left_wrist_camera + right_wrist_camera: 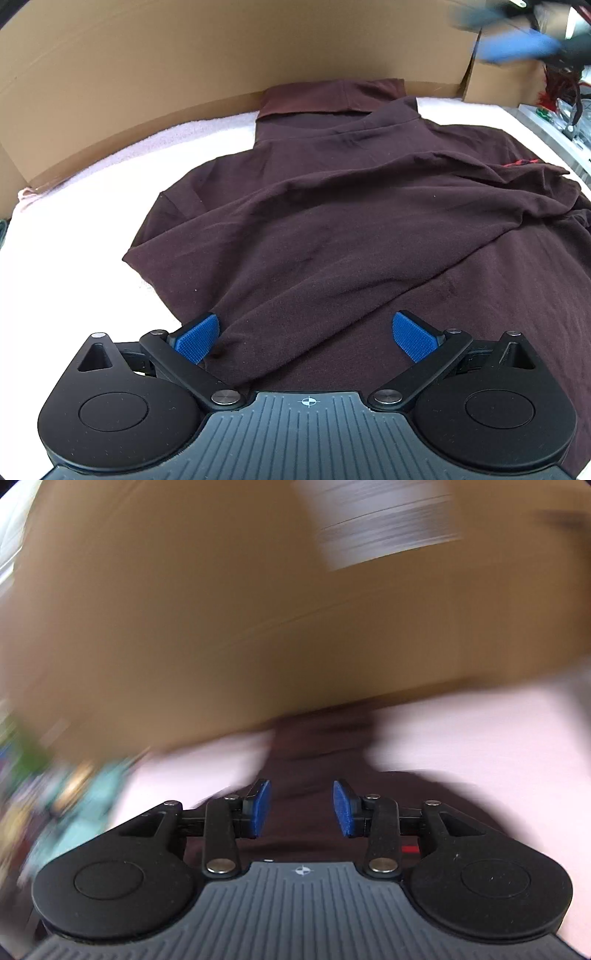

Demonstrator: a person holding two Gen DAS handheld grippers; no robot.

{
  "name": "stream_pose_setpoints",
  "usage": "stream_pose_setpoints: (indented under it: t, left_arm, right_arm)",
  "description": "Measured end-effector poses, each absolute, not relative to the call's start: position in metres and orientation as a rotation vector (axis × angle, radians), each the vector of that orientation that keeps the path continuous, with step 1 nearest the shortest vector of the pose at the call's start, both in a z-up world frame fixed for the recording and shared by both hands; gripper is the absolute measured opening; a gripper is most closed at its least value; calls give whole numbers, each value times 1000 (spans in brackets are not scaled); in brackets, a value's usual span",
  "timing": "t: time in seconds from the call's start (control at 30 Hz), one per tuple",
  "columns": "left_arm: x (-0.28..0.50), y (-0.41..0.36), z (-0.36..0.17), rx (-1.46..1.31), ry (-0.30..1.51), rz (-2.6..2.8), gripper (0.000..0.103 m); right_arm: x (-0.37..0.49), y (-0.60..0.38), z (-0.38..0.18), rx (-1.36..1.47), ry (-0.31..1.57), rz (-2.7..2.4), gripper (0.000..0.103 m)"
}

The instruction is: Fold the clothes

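Left gripper [309,336] spread wide, blue ribbed pads [195,338] parted over the near hem of the dark maroon short-sleeved polo shirt [351,221], nothing pinched between them; one pad just at a ridge of cloth, contact hard to tell. Likely hovering low there to take the hem for the next fold. Right gripper [302,808] partly parted, gripping nothing, blue pads clear of the fabric below; the right wrist view heavily smeared, so details beyond the jaws uncertain. Also visible as a blue and black blur at the far right corner in the left wrist view [517,44], well above the shirt.

Shirt lying on a pale pink-white towel-like cover [74,221], collar toward the tall brown cardboard wall [147,74], one side already drawn diagonally across the body, leaving a long raised crease. Probably a first side fold done, with the sleeve tucked in so the bundle narrows. Cardboard apparently serving as a backstop. Red embroidered mark [521,163] showing near the right edge. Bottom-up fold judged still ahead.
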State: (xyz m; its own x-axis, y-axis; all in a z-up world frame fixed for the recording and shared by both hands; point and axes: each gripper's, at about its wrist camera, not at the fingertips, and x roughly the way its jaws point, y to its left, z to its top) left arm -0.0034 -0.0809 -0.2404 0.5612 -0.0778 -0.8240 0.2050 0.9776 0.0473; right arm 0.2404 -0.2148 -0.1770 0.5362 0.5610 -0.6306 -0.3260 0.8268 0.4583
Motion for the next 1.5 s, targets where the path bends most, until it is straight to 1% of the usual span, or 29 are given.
stream_pose_setpoints:
  t: [0.07, 0.13, 0.17, 0.2, 0.23, 0.37, 0.5, 0.53, 0.57, 0.6, 0.73, 0.77, 0.83, 0.87, 0.9, 0.97, 1.0, 1.03, 1.1, 1.13, 1.2, 1.27, 1.4, 1.5]
  left_arm:
    - [-4, -81, -240, 144, 963, -165, 103]
    - [-5, -81, -239, 145, 965, -164, 103]
    - [-6, -81, -239, 146, 966, -164, 103]
    - [-6, -81, -239, 148, 967, -164, 103]
    - [-7, -81, -239, 148, 967, -164, 103]
    - [-9, -80, -239, 148, 967, -166, 103]
    - [-8, -80, -239, 148, 966, -169, 103]
    - [-8, -80, -239, 149, 967, -170, 103]
    - [-8, -79, -239, 149, 968, -171, 103]
    - [-8, -79, -239, 149, 969, -172, 103]
    - [-10, -73, -239, 138, 973, -165, 103]
    - [-10, -71, -239, 133, 975, -163, 103]
    - [-11, -72, -239, 142, 978, -164, 103]
    - [-11, -72, -239, 144, 980, -164, 103]
    - [-11, -72, -239, 144, 982, -165, 103]
    - [-11, -71, -239, 144, 987, -168, 103]
    - [-11, -71, -239, 145, 989, -170, 103]
    - [-11, -70, -239, 144, 990, -171, 103]
    - [-12, -69, -239, 142, 990, -172, 103]
    - [-12, -68, -240, 141, 990, -173, 103]
    - [-12, -67, -240, 139, 991, -174, 103]
    - [-13, -68, -241, 139, 990, -175, 103]
    - [-15, -69, -241, 137, 992, -175, 103]
    - [-15, -69, -241, 138, 998, -176, 103]
  right_arm:
    - [258, -160, -182, 162, 898, 730, 43]
    - [264, -106, -192, -28, 898, 869, 41]
    - [266, -82, -198, -111, 898, 932, 40]
    - [266, -62, -203, -179, 904, 990, 37]
    - [265, -46, -206, -251, 899, 1032, 37]
    - [261, -2, -214, -440, 914, 1138, 38]
    - [263, 25, -232, -579, 1002, 1184, 38]
    - [264, 26, -237, -596, 1020, 1171, 33]
    - [265, 27, -242, -614, 1038, 1157, 10]
    - [268, 27, -244, -597, 1052, 1143, 5]
    - [300, -6, -225, -137, 1057, 1035, 2]
    - [309, -17, -225, -17, 1052, 1004, 0]
    - [329, -36, -237, 177, 1073, 930, 0]
    - [338, -41, -246, 230, 1099, 887, 0]
    - [344, -43, -255, 236, 1118, 839, 0]
    - [351, -41, -268, 139, 1137, 755, 0]
    - [351, -44, -268, 138, 1131, 745, 0]
    - [351, -51, -262, 177, 1114, 753, 0]
    - [345, -59, -244, 241, 1066, 801, 4]
    - [339, -63, -233, 236, 1045, 825, 4]
    - [323, -67, -214, 155, 1017, 849, 4]
    - [306, -69, -208, 87, 1023, 879, 4]
    - [273, -85, -233, 36, 1114, 843, 4]
    - [262, -122, -254, 42, 1123, 684, 4]
